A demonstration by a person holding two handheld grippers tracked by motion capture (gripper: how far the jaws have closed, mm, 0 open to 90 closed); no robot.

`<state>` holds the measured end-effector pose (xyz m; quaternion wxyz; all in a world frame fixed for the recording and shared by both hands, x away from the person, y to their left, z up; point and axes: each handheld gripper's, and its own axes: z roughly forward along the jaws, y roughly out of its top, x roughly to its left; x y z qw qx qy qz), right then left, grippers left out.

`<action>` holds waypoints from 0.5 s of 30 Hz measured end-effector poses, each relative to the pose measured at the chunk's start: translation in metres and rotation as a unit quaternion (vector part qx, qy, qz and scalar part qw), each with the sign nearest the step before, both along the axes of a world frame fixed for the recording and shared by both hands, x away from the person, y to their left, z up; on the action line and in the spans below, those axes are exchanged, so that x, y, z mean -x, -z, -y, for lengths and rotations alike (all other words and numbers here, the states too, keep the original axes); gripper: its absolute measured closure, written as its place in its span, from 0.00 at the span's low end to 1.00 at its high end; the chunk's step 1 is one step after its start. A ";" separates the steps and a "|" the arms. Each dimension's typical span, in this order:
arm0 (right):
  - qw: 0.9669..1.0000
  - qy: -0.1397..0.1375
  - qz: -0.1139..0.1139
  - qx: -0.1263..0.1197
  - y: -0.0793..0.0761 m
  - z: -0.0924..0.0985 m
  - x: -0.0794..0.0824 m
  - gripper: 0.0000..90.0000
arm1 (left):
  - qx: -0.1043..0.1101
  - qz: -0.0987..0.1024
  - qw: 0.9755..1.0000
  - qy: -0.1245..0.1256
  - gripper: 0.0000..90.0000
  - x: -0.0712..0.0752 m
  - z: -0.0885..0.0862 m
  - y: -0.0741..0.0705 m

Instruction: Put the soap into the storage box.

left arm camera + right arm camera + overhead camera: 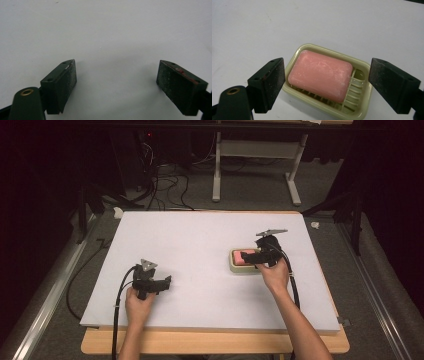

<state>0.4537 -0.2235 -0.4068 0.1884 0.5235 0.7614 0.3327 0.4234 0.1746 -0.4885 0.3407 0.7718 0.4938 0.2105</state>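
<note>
Black jaws of the right gripper (327, 80) stand wide on both sides of the soap dish (362, 68) holding the pink soap bar (319, 75), probably to grasp it, while the left gripper (116, 77), also wide, waits over bare table (200, 240) at eight o'clock.

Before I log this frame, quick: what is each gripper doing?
Left gripper: open, holding nothing, over the bare white table.
Right gripper: open, jaws either side of the soap dish with the pink soap, nothing gripped.
</note>
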 end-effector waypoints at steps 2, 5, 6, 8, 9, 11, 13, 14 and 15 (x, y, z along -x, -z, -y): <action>1.000 0.001 0.004 -0.002 -0.001 0.002 0.002 0.16 | 0.000 0.000 1.000 0.000 0.19 0.000 0.000 0.000; 1.000 0.002 0.013 0.001 -0.004 0.005 0.005 0.17 | 0.000 0.000 1.000 0.000 0.19 0.000 0.000 0.000; 1.000 0.003 0.013 0.000 -0.006 0.006 0.006 0.17 | 0.000 0.000 1.000 0.000 0.19 0.000 0.000 0.000; 1.000 0.001 0.018 -0.002 -0.007 0.009 0.008 0.17 | 0.000 0.000 1.000 0.000 0.19 0.000 0.000 0.000; 1.000 0.003 0.019 -0.002 -0.008 0.010 0.009 0.17 | 0.000 0.000 1.000 0.000 0.19 0.000 0.000 0.000; 1.000 0.004 0.024 -0.002 -0.010 0.012 0.010 0.18 | 0.000 0.000 1.000 0.000 0.19 0.000 0.000 0.000; 1.000 0.002 0.025 -0.004 -0.012 0.014 0.012 0.17 | 0.000 0.000 1.000 0.000 0.19 0.000 0.000 0.000; 1.000 0.001 0.029 -0.004 -0.013 0.015 0.013 0.18 | 0.000 0.000 1.000 0.000 0.19 0.000 0.000 0.000; 1.000 0.000 0.029 -0.006 -0.013 0.016 0.014 0.18 | 0.000 0.000 1.000 0.000 0.19 0.000 0.000 0.000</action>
